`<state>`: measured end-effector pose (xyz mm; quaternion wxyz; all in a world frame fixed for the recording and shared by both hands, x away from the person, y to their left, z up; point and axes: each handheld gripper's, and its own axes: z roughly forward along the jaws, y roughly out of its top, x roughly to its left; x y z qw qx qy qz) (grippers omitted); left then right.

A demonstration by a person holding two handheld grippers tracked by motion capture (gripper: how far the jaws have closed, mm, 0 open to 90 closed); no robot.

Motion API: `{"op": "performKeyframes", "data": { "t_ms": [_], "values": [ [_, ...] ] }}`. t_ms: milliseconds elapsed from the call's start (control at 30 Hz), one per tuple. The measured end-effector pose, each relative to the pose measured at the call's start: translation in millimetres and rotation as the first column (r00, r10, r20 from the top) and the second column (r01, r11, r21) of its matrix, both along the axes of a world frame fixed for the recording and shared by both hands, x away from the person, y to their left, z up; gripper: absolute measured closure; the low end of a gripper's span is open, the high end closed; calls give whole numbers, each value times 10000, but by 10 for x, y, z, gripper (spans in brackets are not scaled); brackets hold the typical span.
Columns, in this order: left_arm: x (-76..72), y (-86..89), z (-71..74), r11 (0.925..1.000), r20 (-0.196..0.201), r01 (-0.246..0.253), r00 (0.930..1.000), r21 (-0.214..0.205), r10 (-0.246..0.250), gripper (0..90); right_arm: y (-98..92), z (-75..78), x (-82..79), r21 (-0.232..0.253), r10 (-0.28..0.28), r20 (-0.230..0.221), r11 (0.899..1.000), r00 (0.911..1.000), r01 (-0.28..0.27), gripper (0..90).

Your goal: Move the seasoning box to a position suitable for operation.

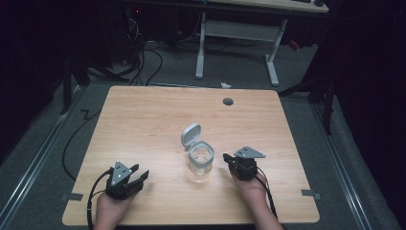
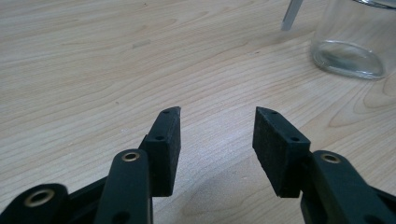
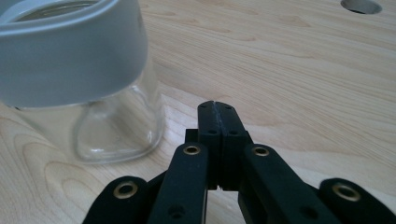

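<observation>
the left gripper has its jaws wide apart, holding nothing. the right gripper has jaws pressed together, empty, beside the glass jar.

Black tongs, brass-looking rivets, grey plates, black cables.

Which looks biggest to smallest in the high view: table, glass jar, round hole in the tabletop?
1. table
2. glass jar, its grey flip lid open
3. round hole, farther from the camera, but clearly smallest
</observation>
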<state>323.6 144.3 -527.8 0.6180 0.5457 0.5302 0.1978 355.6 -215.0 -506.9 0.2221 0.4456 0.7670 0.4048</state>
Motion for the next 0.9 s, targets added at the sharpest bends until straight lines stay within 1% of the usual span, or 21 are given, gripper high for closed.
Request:
{"op": "performKeyframes", "data": {
  "t_ms": [33, 67, 100, 133, 167, 200, 300, 333, 433, 567, 633, 800, 900],
  "values": [
    [-1, -2, 4, 10000, -11, -29, 10000, -28, 29, 527, 21, -3, 18, -67, 102, 50, 9999, 9999, -101, 900],
    [2, -1, 5, 9999, 5, -128, 9999, 19, 128, 531, 73, -9, 48, -42, 159, 81, 9999, 9998, -158, 900],
    [2, -1, 5, 9999, 5, -128, 9999, 19, 128, 532, 73, -9, 48, -42, 159, 81, 9999, 9998, -158, 900],
    [6, 0, 6, 9998, 8, -190, 9998, 21, 190, 534, 118, -10, 78, 38, 196, 62, 9998, 9998, -196, 900],
    [6, 0, 6, 9998, 8, -190, 9998, 21, 190, 534, 118, -10, 78, 38, 196, 62, 9998, 9998, -196, 900],
    [8, -1, 4, 9997, 18, -221, 9998, 41, 221, 533, 157, -13, 106, 3, 281, 109, 9996, 9995, -281, 900],
    [9, -3, 4, 9997, 17, -246, 9997, 12, 246, 537, 189, -18, 121, 8, 332, 112, 9994, 9994, -332, 900],
    [7, -3, 0, 9998, 23, -210, 9998, 7, 210, 537, 215, -24, 133, -35, 421, 134, 9991, 9990, -420, 900],
    [6, -3, -4, 9999, 13, -159, 9999, 19, 159, 537, 237, -26, 138, -32, 448, 156, 9990, 9989, -447, 900],
    [5, -3, -5, 9999, 27, -142, 9999, 12, 142, 535, 264, -29, 130, -59, 528, 194, 9986, 9984, -527, 900],
    [5, -3, -5, 9999, 25, -124, 9999, -7, 124, 535, 276, -29, 116, -43, 574, 142, 9983, 9982, -574, 900],
    [5, -3, -3, 9999, -2, -92, 10000, -59, 92, 535, 283, -8, 74, -106, 699, 245, 9975, 9973, -696, 900],
    [3, -5, -2, 10000, -5, -76, 10000, -61, 76, 535, 298, 2, 35, -59, 752, 278, 9972, 9968, -751, 900]
  ]
}}
